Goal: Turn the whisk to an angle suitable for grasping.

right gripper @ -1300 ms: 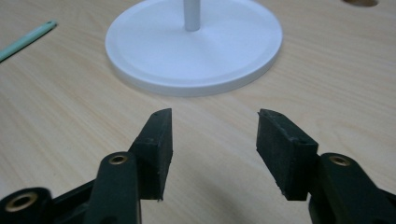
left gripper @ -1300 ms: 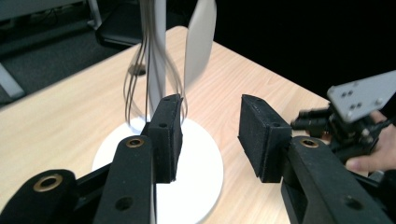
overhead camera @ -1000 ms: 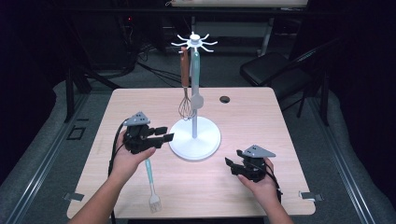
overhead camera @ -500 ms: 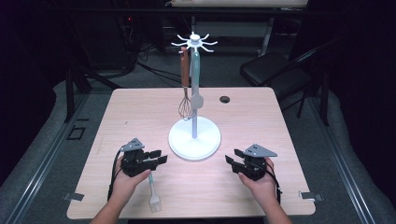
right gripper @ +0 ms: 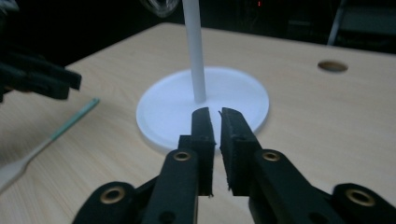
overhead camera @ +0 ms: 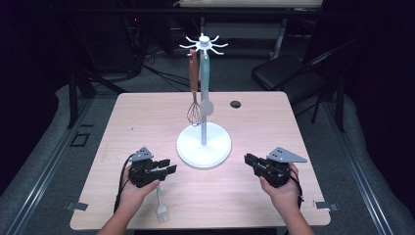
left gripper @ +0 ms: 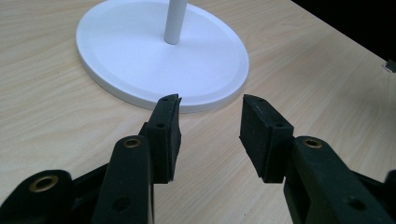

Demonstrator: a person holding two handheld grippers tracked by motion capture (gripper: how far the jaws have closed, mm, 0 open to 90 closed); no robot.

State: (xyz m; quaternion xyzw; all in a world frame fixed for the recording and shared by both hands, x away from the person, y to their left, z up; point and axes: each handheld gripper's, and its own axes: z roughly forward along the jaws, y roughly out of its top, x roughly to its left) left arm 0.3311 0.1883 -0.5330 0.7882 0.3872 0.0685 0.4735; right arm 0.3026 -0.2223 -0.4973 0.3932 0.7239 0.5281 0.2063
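**Pastry brush flat on the table under the left gripper**

Pastry brush [overhead camera: 159, 204] lies on the near-left part of the table [overhead camera: 274, 122], its head toward the near edge and its handle running under the left gripper [overhead camera: 165, 169]. That gripper's jaws stand spread with nothing between them, just near-left of the white rack base [overhead camera: 203, 145]. Near right, the right gripper [overhead camera: 250, 160] has just been closing; its jaws are almost pressed together, empty. A whisk [overhead camera: 194, 111] hangs from the rack.

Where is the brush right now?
In the high view the brush lies flat near the table's front edge, left of centre, partly under the left claw, before the white stand.
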